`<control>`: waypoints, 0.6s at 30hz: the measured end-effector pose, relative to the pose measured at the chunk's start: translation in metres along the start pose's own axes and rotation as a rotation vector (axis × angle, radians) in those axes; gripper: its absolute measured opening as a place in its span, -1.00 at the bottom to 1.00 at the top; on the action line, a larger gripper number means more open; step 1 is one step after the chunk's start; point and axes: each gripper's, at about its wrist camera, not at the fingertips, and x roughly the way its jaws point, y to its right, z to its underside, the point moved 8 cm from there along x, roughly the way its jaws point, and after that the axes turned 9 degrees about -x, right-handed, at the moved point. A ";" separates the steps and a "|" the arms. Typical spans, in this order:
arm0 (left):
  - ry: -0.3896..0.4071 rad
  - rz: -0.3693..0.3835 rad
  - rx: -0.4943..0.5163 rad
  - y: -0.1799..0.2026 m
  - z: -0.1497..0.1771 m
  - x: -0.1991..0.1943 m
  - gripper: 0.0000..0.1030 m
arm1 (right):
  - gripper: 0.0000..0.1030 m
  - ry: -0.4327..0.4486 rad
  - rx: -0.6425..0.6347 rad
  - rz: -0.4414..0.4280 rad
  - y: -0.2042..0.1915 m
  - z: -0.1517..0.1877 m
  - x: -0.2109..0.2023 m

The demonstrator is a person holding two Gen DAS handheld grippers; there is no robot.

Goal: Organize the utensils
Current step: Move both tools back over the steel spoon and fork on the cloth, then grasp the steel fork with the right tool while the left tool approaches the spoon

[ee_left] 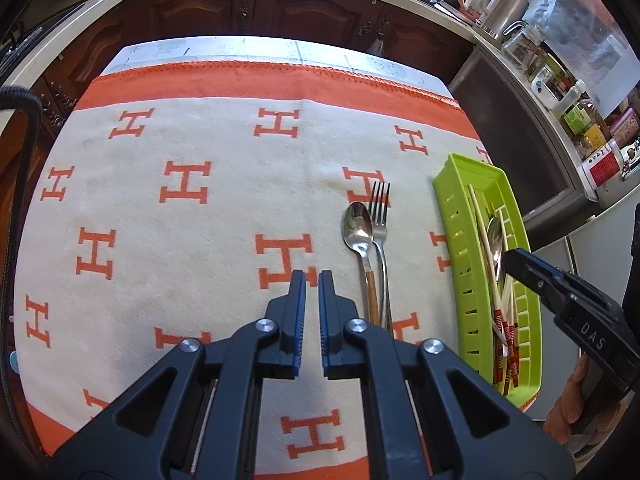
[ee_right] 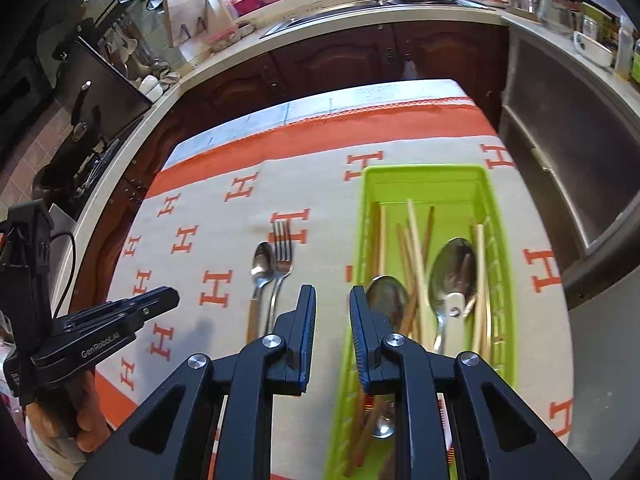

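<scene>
Looking down the left wrist view first: the left gripper [ee_left: 312, 276] hangs over the cream cloth [ee_left: 200, 216] with orange H marks, jaws nearly together, nothing between them. Its own black body cuts off the handle ends of the steel spoon [ee_left: 357, 227] with a wooden handle and the steel fork [ee_left: 380, 216], lying side by side, touching, just right of the fingertips. Farther right sits the lime-green slotted plastic tray [ee_left: 460, 240] by the table's right edge, holding chopsticks [ee_left: 482, 236] and a spoon partly hidden behind the right gripper [ee_left: 516, 258], whose jaw gap can't be read from here. Plenty of bare cloth lies open to the left.

Over to the right wrist view: right gripper [ee_right: 332, 296] hovers at the tray's [ee_right: 424, 174] left wall, jaws slightly parted, empty. Blurred inside are two steel spoons [ee_right: 454, 268] among pale chopsticks [ee_right: 416, 236]; the tray's near end disappears under the gripper. Spoon [ee_right: 262, 260] and fork [ee_right: 282, 252] rest left; the left gripper [ee_right: 168, 298] sits beyond, a hand [ee_right: 86, 420] gripping it.
</scene>
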 end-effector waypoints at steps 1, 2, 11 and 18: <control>0.004 -0.003 0.003 -0.001 -0.001 0.000 -0.93 | -0.66 -0.004 -0.005 -0.011 -0.005 0.000 0.002; 0.007 -0.006 0.005 -0.001 -0.002 0.000 -0.93 | -0.66 -0.008 -0.008 -0.020 -0.008 0.000 0.005; 0.011 -0.047 0.024 -0.009 -0.002 0.011 -0.93 | -0.66 -0.091 -0.040 -0.079 -0.038 0.007 0.051; -0.005 -0.050 0.004 -0.023 0.000 0.020 -0.93 | -0.66 -0.158 -0.061 -0.066 -0.048 0.010 0.092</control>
